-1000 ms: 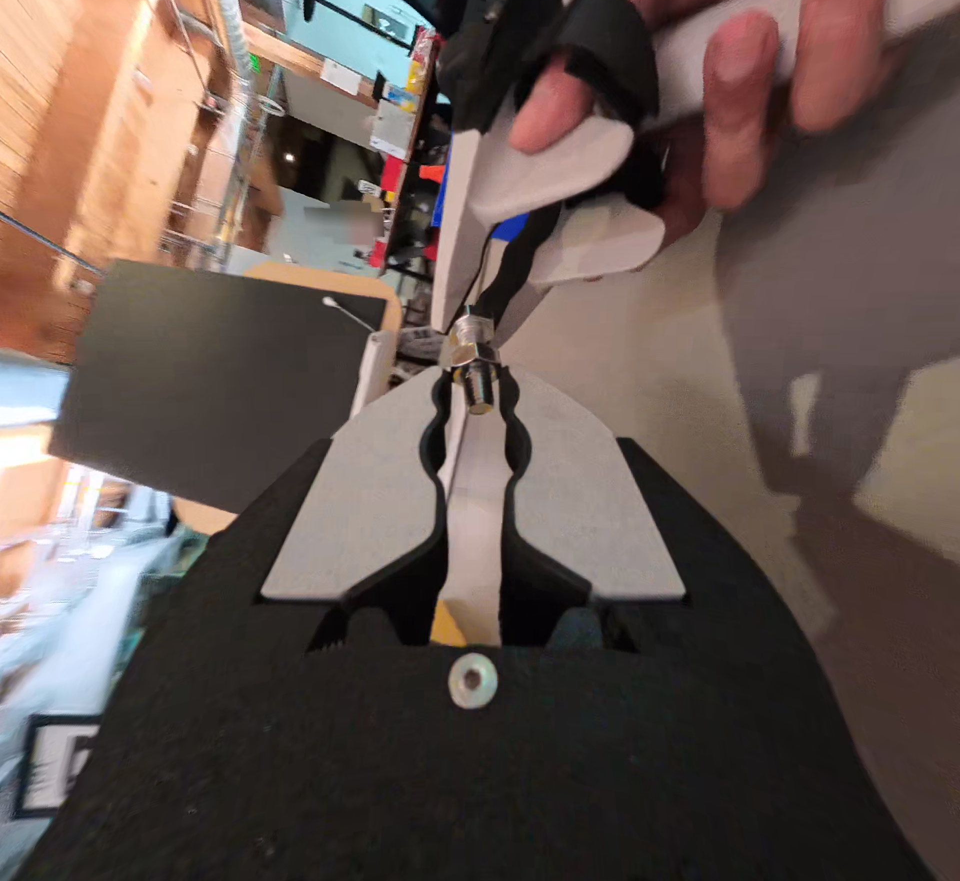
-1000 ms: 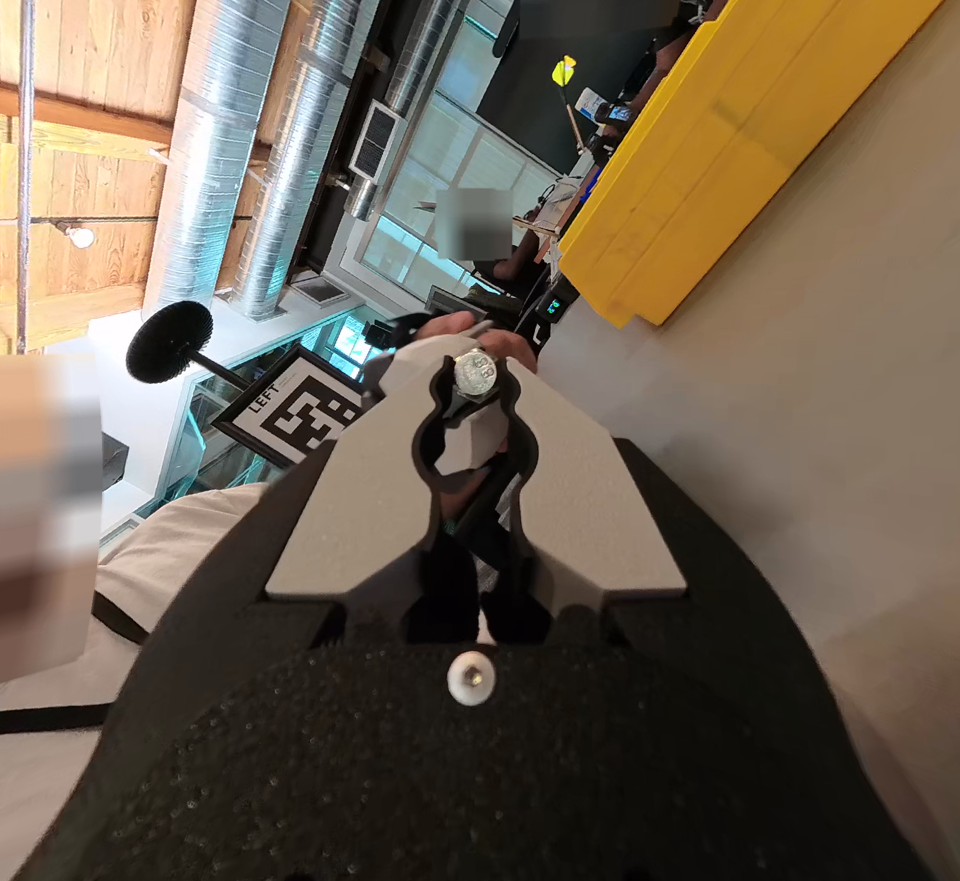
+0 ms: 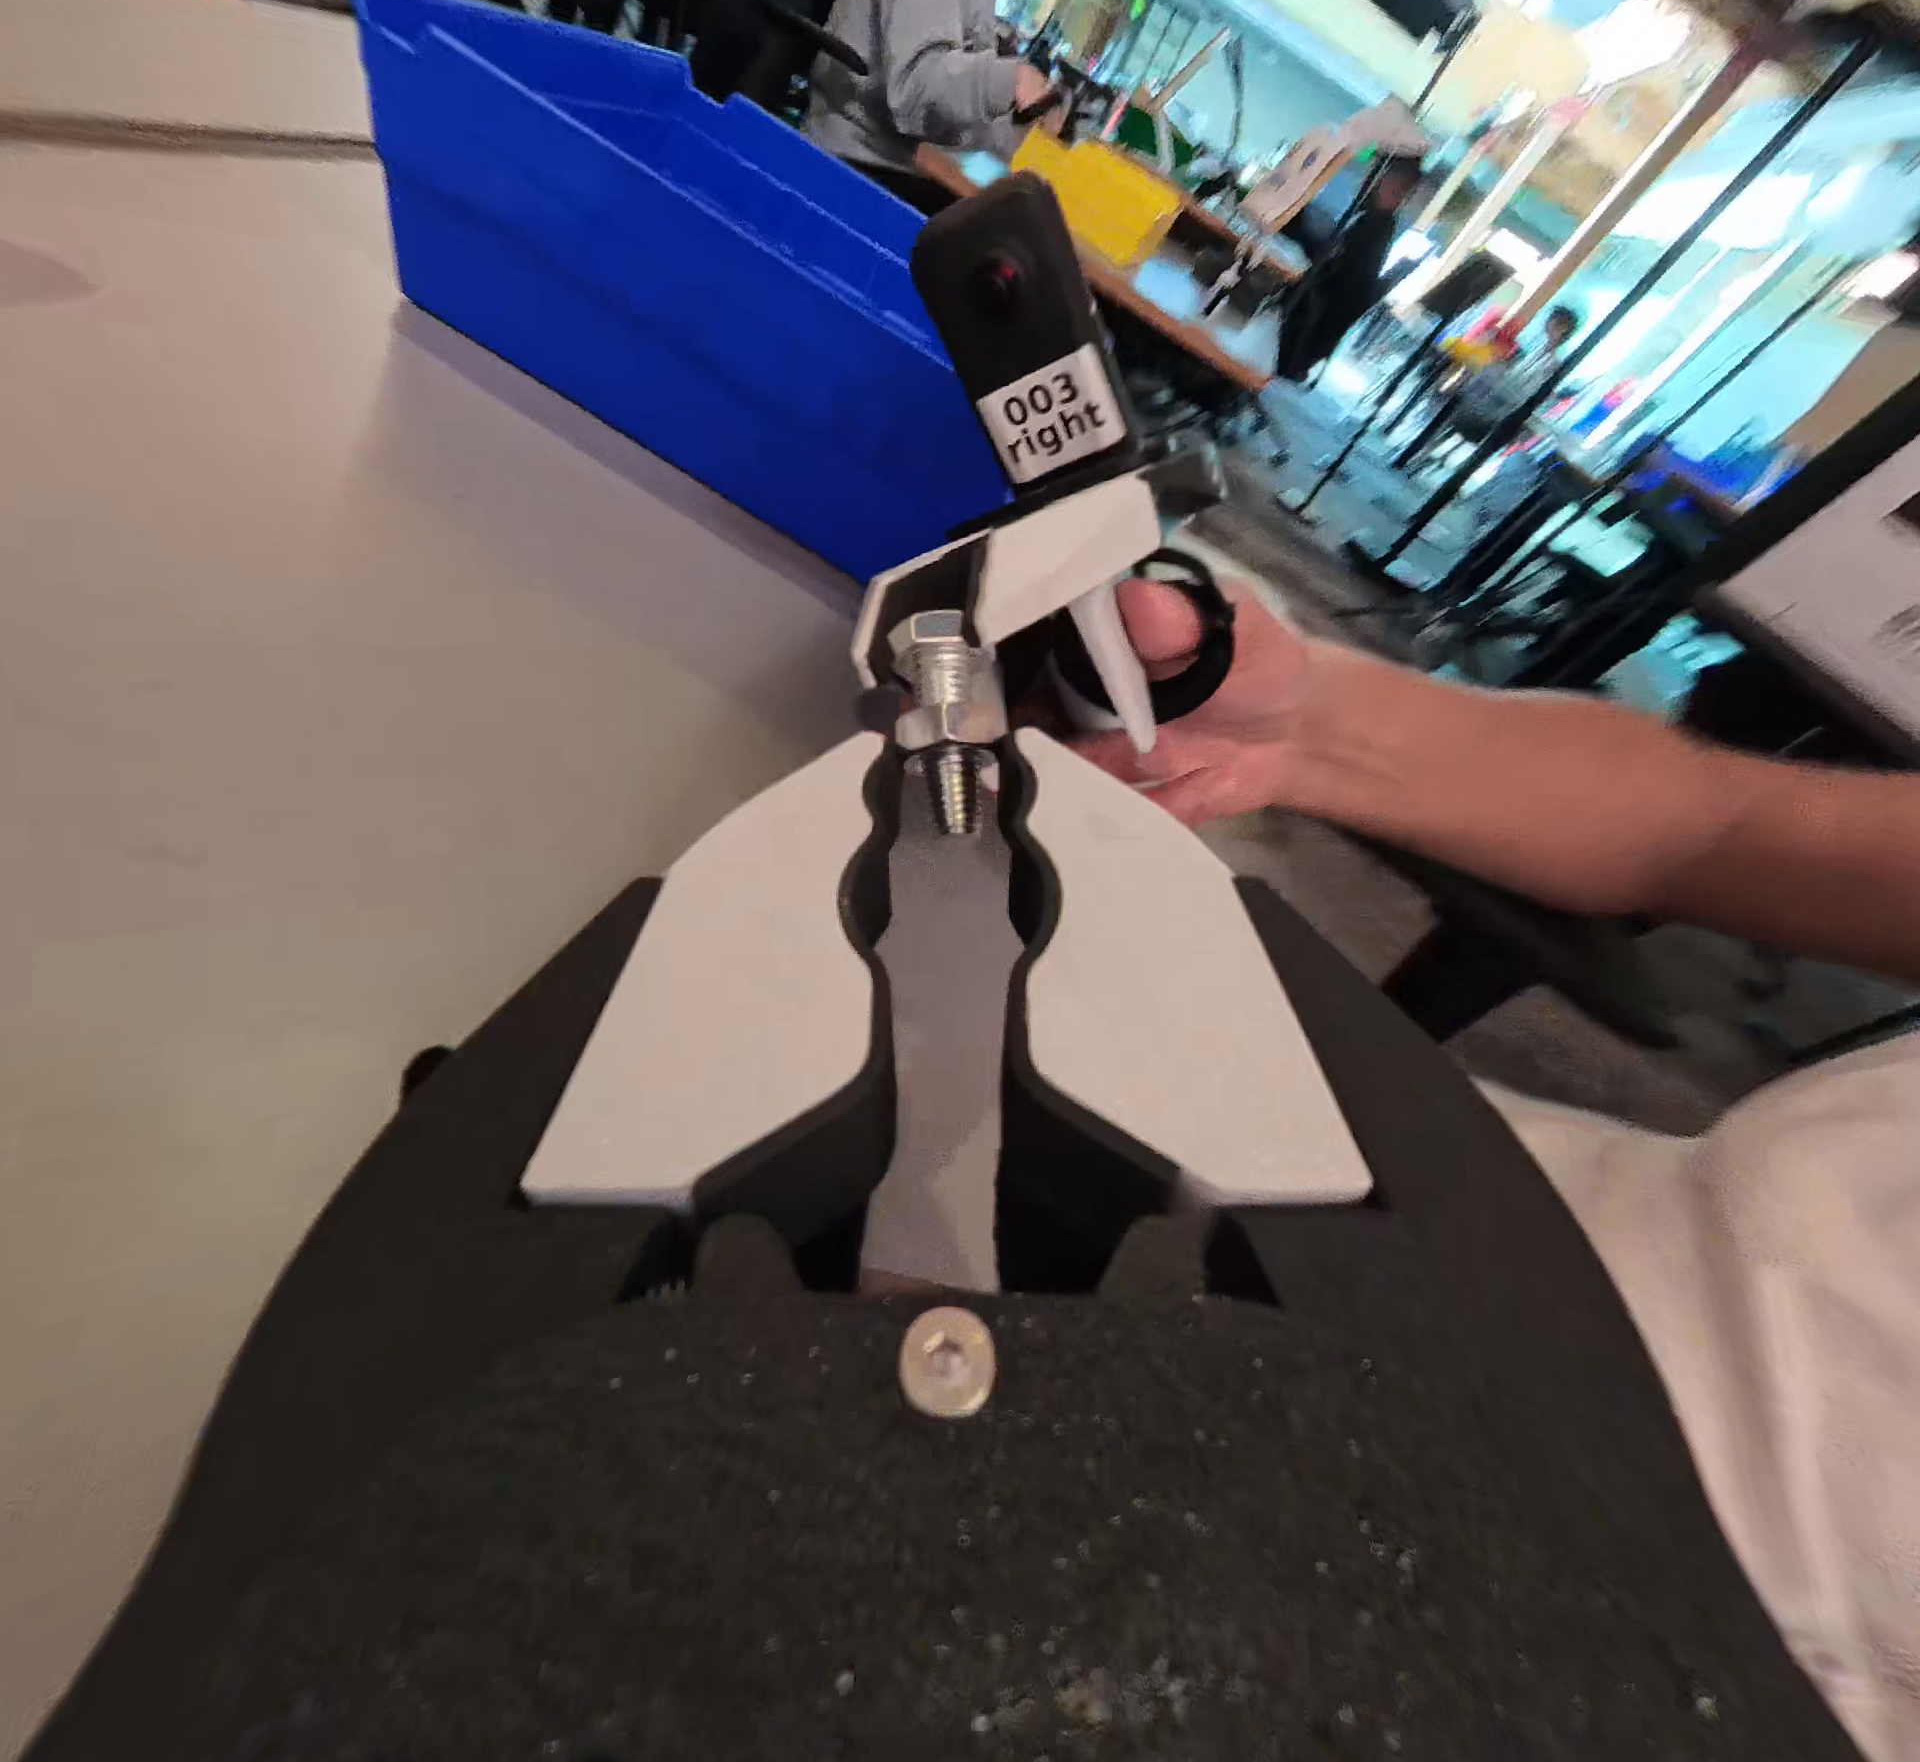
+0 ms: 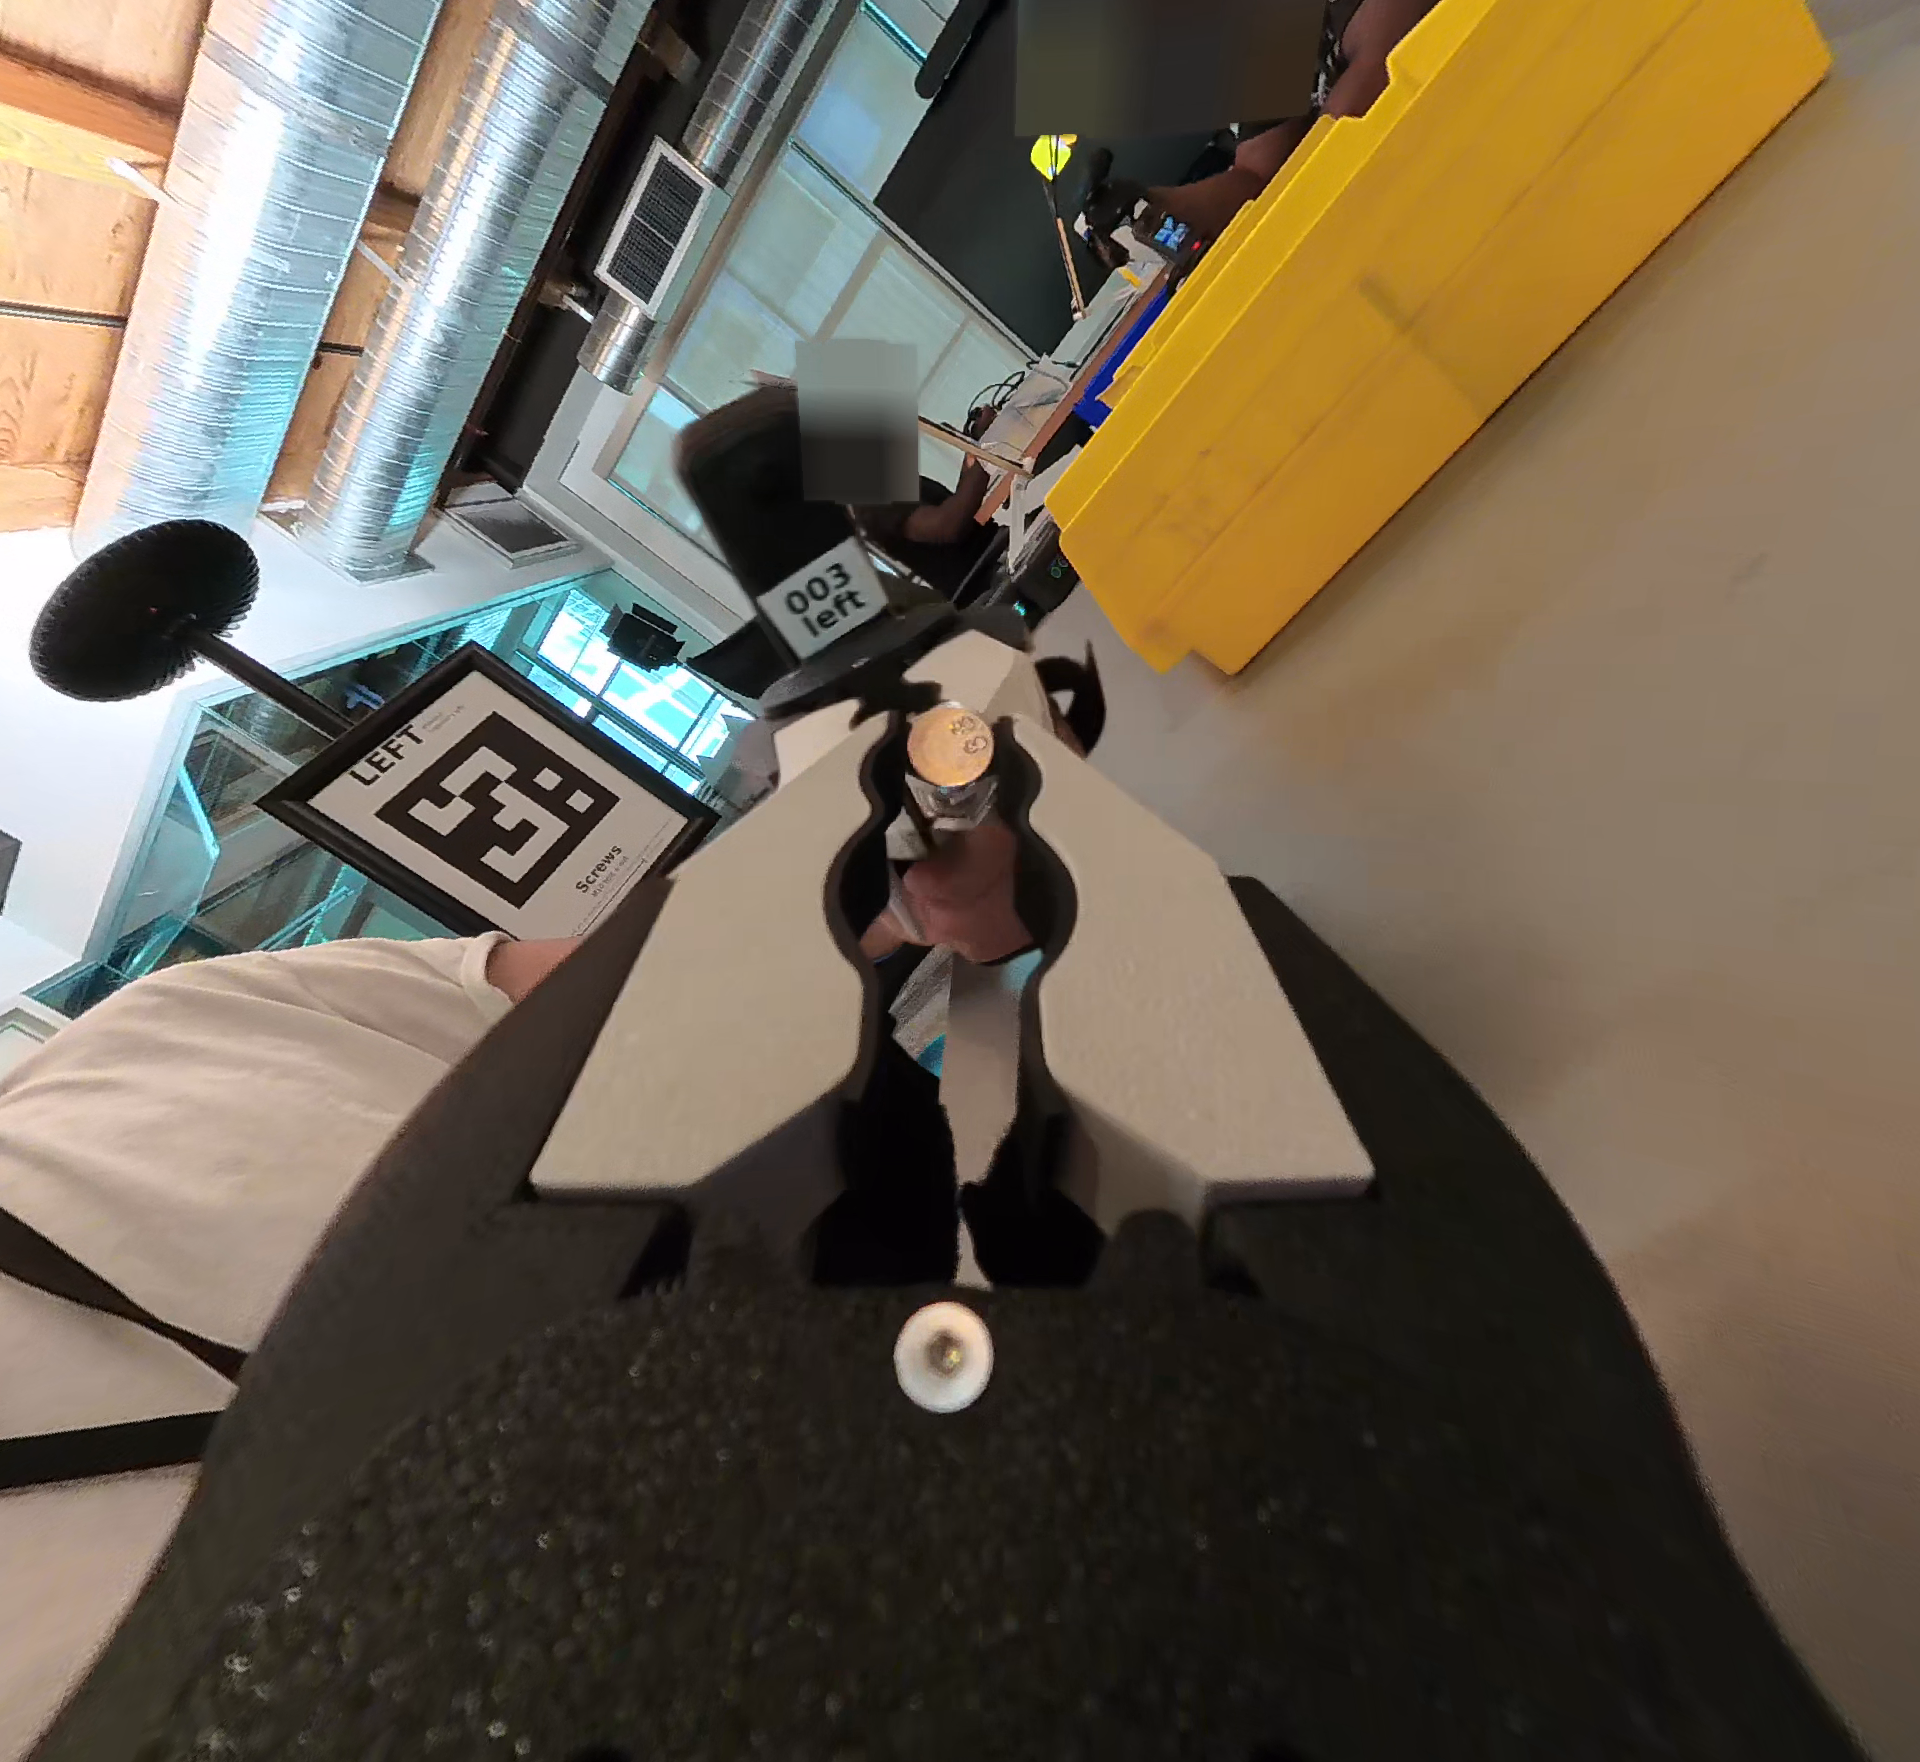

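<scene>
A silver bolt (image 3: 940, 663) with a hex nut (image 3: 951, 725) on its thread is held in the air between both grippers. My left gripper (image 3: 951, 756) is shut on the nut, and the threaded end (image 3: 958, 803) sticks out toward the camera between its fingers. My right gripper (image 3: 935, 632) comes in from above and clamps the bolt's head. In the right wrist view my right gripper (image 4: 948, 762) is shut on the round bolt head (image 4: 945, 744). The left gripper's body (image 4: 935, 673) lies just behind it.
A blue bin (image 3: 644, 258) stands on the beige table (image 3: 260, 569) behind the grippers. A yellow bin (image 4: 1403, 310) stands on the table in the right wrist view. A framed marker sign (image 4: 488, 808) is at the left. A hand (image 3: 1226, 725) holds the right gripper. The tips of both grippers are at nearly the same place.
The left gripper has rolled about a quarter turn around the bolt, and its view has swung with it. The nut sits between its tips then and now. The right gripper still holds the bolt head.
</scene>
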The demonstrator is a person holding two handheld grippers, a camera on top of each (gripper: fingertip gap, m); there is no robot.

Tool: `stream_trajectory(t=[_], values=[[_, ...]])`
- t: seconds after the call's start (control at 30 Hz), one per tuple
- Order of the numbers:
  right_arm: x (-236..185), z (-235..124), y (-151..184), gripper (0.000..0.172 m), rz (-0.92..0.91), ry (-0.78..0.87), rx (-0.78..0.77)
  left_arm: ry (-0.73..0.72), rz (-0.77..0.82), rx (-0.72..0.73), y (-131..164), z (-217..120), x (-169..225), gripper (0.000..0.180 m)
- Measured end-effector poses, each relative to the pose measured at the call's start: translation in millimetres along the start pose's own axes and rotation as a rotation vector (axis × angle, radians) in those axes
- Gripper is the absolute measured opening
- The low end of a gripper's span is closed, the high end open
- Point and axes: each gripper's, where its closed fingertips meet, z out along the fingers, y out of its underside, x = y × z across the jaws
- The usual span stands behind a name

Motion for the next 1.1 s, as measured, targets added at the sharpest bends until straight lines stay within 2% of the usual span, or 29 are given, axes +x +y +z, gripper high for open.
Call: stream_trajectory(t=[0.07, 0.2, 0.37, 0.43, 0.5, 0.57, 0.67, 0.77, 0.87, 0.97, 1.03, 1.1], values=[[1, 1, 0, 0.017, 0.006, 0.002, 0.0, -0.099, 0.184, -0.034, 1, -1, -4, 0.017], [0, 1, 0, 0.017, 0.022, -0.013, 0.003, -0.374, 0.699, -0.11, -2, -4, -10, 0.017], [0, 0, 1, 0.017, 0.046, -0.028, 0.004, -0.616, 1.199, -0.188, -6, -6, -13, 0.017], [0, 0, 1, 0.017, 0.049, -0.029, 0.005, -0.688, 1.359, -0.22, -7, -7, -14, 0.017], [1, 0, 0, 0.017, 0.052, -0.025, 0.006, -0.732, 1.436, -0.246, -7, -7, -15, 0.018], [2, -1, 0, 0.017, 0.056, -0.024, 0.009, -0.716, 1.372, -0.237, -4, -4, -13, 0.023], [2, -2, -2, 0.015, 0.053, -0.021, 0.014, -0.624, 1.105, -0.202, 0, -1, -9, 0.033], [2, -4, -4, 0.016, 0.047, -0.016, 0.023, -0.508, 0.722, -0.14, 0, -1, -7, 0.042], [2, -6, -7, 0.016, 0.055, -0.021, 0.037, -0.337, 0.287, -0.055, -3, 0, -5, 0.048], [2, -5, -6, 0.017, 0.065, -0.026, 0.033, -0.149, -0.061, 0.005, -3, 0, -6, 0.049], [1, -4, -3, 0.017, 0.059, -0.028, 0.02, -0.046, -0.21, 0.023, -2, 0, -6, 0.046], [0, -2, -1, 0.017, 0.055, -0.032, 0.006, 0.02, -0.279, 0.035, -3, 1, -4, 0.043]])
